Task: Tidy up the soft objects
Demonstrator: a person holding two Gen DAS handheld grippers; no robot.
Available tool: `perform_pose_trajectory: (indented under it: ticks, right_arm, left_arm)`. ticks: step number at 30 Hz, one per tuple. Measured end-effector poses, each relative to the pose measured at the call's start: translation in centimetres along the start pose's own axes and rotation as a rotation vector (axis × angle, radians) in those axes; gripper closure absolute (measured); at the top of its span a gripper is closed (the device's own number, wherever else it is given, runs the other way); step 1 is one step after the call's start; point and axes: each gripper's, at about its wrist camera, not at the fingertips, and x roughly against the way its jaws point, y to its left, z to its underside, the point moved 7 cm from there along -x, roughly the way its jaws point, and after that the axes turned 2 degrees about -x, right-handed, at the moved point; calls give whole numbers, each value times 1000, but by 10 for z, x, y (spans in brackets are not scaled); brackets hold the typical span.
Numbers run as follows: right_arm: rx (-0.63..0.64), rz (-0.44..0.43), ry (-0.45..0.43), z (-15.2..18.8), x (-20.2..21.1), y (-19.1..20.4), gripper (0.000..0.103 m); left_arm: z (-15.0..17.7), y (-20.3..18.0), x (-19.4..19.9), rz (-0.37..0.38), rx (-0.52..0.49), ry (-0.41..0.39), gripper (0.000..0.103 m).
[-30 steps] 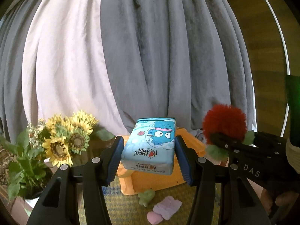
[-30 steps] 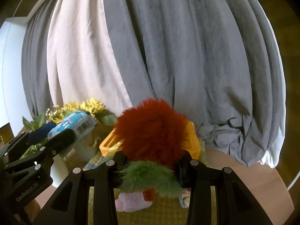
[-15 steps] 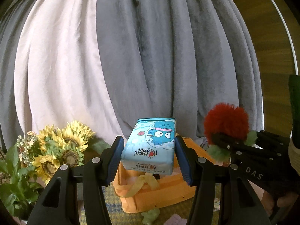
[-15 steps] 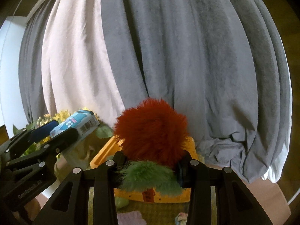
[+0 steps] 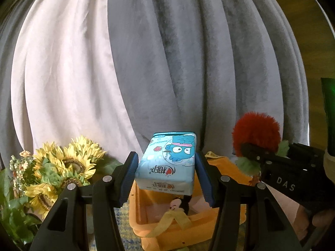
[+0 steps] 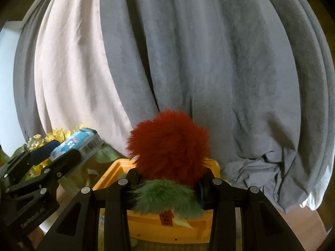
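Note:
My left gripper [image 5: 166, 165] is shut on a light blue tissue pack [image 5: 167, 163] with a cartoon print, held above the orange fabric basket [image 5: 167, 228]. A small plush doll [image 5: 178, 205] lies inside the basket. My right gripper [image 6: 169, 175] is shut on a red furry plush with green leaves [image 6: 169, 146], held over the basket's near rim [image 6: 167, 228]. The right gripper with the red plush [image 5: 256, 131] shows at the right of the left wrist view. The left gripper with the tissue pack [image 6: 77, 144] shows at the left of the right wrist view.
A sunflower bouquet [image 5: 62, 167] stands left of the basket. Grey and white curtains [image 5: 167, 62] hang close behind. A woven mat [image 5: 123, 240] lies under the basket. A wooden floor [image 6: 301, 228] shows at the right.
Both grippers have moved forward toward the basket, which now sits larger and directly below them. The loose toys on the mat have dropped out of view. Both holds are unchanged.

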Motion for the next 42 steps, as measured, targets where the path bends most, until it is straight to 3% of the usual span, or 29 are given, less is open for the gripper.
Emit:
perform_pose_trajectory:
  ticks: [13, 32, 33, 36, 39, 42]
  right_arm:
    - [-21, 7, 118, 19, -66, -13, 64]
    - [-46, 27, 342, 64, -130, -31, 62]
    - [-52, 21, 355, 67, -132, -31, 61]
    - [-61, 16, 372, 70, -135, -33, 43]
    - [-43, 23, 363, 68, -133, -32, 43]
    - [-34, 37, 348, 63, -128, -33, 33]
  left_arm:
    - [21, 3, -51, -12, -18, 57, 49]
    - [67, -3, -117, 30, -45, 235, 48]
    - [68, -1, -118, 28, -46, 238, 48]
    - [71, -3, -120, 34, -47, 244, 39]
    - [68, -3, -120, 25, -49, 240, 37]
    - [65, -3, -114, 15, -50, 230, 31]
